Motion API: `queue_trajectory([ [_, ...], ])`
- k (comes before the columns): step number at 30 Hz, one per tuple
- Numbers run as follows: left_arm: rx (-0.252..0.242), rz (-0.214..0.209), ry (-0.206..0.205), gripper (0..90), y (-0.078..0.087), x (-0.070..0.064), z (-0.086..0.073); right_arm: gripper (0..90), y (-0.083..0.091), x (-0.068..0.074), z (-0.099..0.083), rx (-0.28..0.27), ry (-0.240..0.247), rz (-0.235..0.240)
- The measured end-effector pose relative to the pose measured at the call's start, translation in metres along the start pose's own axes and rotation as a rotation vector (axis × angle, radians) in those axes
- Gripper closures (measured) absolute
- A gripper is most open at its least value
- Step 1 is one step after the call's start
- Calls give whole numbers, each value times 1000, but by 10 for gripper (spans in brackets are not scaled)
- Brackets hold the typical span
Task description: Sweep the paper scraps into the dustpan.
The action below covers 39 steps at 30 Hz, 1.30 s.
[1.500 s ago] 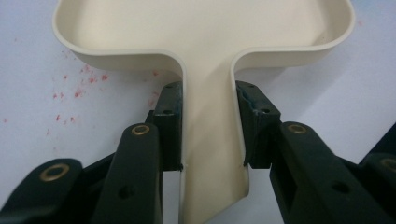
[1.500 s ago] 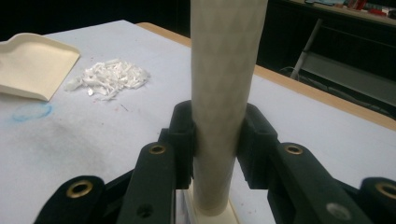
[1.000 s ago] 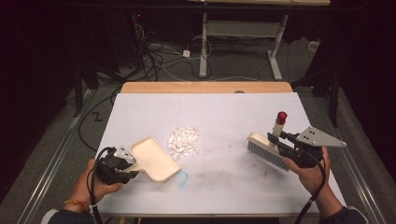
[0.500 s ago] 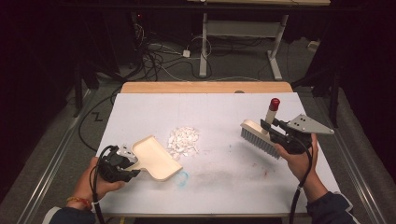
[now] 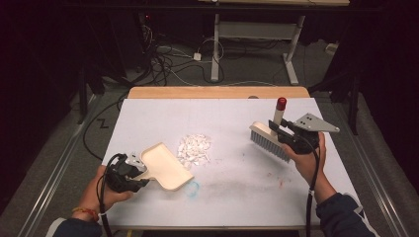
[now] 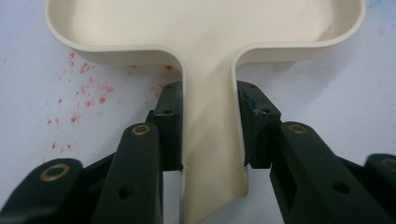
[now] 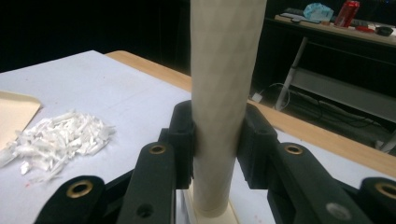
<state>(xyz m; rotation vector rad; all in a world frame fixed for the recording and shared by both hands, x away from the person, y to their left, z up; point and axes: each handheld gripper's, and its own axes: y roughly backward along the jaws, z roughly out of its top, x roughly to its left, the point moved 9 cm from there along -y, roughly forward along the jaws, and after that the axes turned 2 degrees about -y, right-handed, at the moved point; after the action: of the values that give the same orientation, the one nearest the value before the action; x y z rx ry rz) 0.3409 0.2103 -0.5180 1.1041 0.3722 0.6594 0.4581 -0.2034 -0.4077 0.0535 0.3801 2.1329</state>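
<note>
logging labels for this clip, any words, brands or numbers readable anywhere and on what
None can be read.
The red can on the far bench in the right gripper view: any print is too small and blurred.
The dustpan, the brush and the white table cover bear no text; the cover carries only red specks and a blue scribble.

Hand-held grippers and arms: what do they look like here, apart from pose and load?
Both are black. The left hand-held gripper has a small grey plate on top and a black cable looping by the wrist. The right hand-held gripper carries a grey three-cornered plate; its black cable runs down along the forearm. Jaws show brass-coloured rivets in the gripper views. Dark blue sleeves; an orange band on the left wrist.
</note>
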Motion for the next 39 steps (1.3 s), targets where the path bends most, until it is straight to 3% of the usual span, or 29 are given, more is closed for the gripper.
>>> queue_trajectory([
  [3, -2, 0, 0, 634, 0, 0, 0, 708, -7, 1, 5, -5, -1, -1],
  [8, 1, 1, 0, 634, -1, 0, 0, 708, -40, 12, 24, -16, -1, 12],
  [9, -2, 2, 1, 634, 0, 0, 0, 708, -40, 12, 24, -16, -1, 12],
  [11, -1, 0, -1, 634, -1, 0, 0, 709, -61, 23, 36, -32, 8, 14],
  [15, -1, -1, 5, 634, -2, 0, 0, 709, -86, 35, 47, -44, -8, 26],
  [19, 4, 1, 5, 634, -5, -1, 0, 709, -103, 47, 49, -53, -37, 38],
  [20, 4, 2, 5, 634, -6, -2, 0, 709, -114, 56, 47, -42, -52, 38],
  [25, 4, -4, 7, 633, -7, -1, 0, 709, -132, 71, 46, -40, -44, 21],
  [27, 4, -2, 5, 634, -7, -1, 1, 709, -145, 83, 45, -30, -39, 11],
  [33, 4, -15, 4, 634, -10, 0, 4, 709, -162, 104, 36, 2, -24, 15],
  [34, 2, -15, 3, 633, -11, 0, 6, 710, -164, 114, 34, -3, -32, 44],
  [37, 2, -12, -1, 633, -11, -1, 10, 710, -164, 127, 34, 0, -13, 72],
  [39, 5, -9, -7, 633, -12, -2, 12, 708, -162, 134, 33, 3, -26, 101],
])
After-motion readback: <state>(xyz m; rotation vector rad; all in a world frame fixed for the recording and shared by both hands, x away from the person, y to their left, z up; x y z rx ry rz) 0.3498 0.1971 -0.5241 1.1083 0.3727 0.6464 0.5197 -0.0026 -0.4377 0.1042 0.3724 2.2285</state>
